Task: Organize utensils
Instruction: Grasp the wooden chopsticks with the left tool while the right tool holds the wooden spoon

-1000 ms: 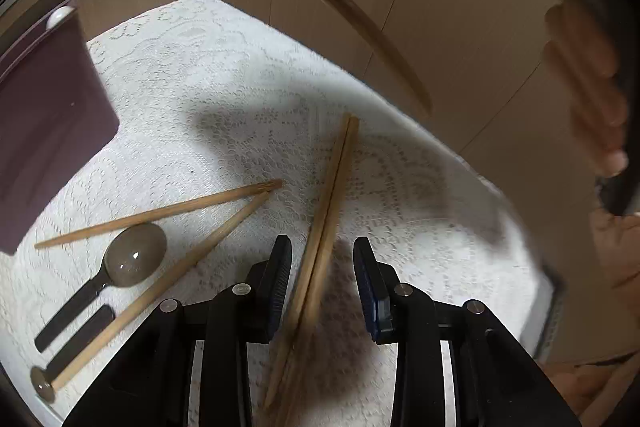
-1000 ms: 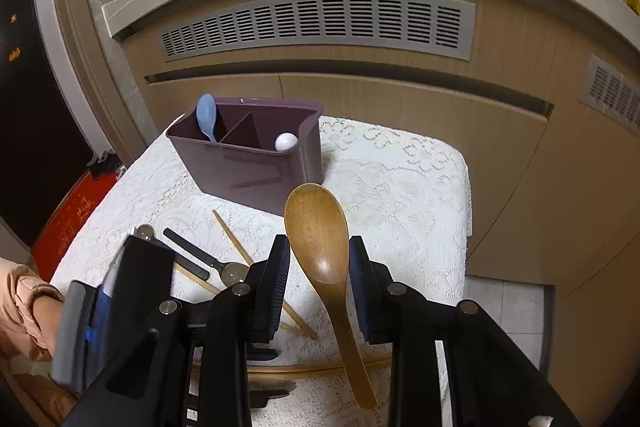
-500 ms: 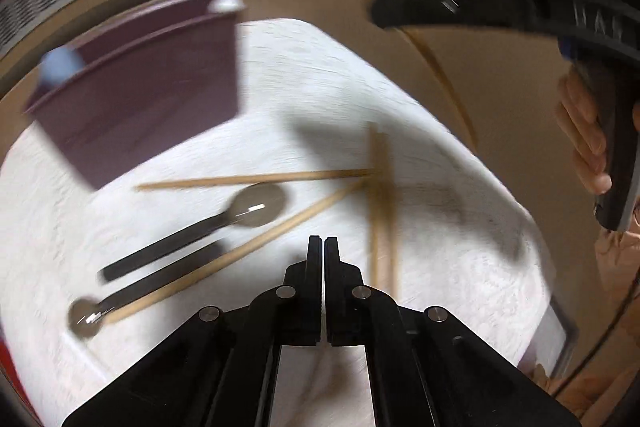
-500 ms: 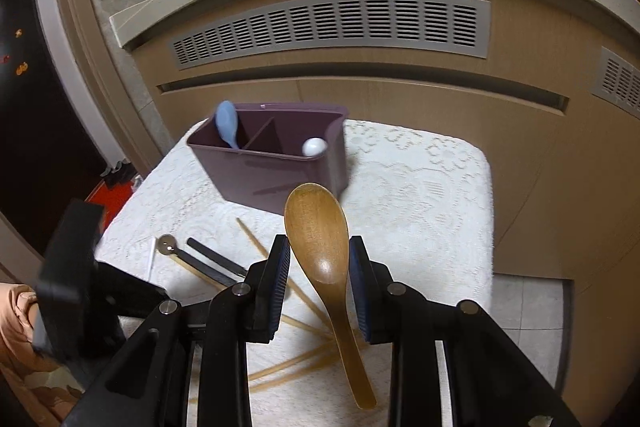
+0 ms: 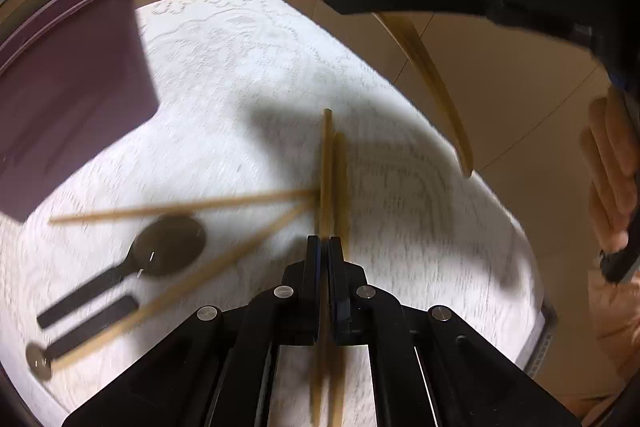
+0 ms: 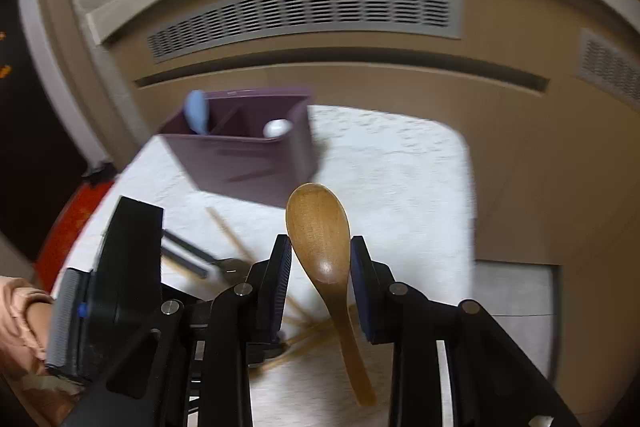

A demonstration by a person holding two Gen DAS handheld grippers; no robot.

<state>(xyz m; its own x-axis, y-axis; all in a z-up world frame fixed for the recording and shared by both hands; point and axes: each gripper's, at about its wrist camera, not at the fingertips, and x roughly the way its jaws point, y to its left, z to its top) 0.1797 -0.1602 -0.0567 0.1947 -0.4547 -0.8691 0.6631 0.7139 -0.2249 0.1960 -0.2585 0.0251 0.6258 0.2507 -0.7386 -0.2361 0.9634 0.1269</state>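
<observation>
chopsticks (image 5: 329, 183) now lengthwise, tips away

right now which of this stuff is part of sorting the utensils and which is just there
Part of the job:
- wooden spoon, held in the right gripper
- chopstick pair, left gripper shut on it
- loose chopsticks
- two black-handled spoons
- purple holder, blue spoon and a white utensil already in it

Just there:
- lace cloth
- cabinet vents

Two close, downward-angled wrist views, both over the lace-covered table (image 5: 248, 75)
</observation>
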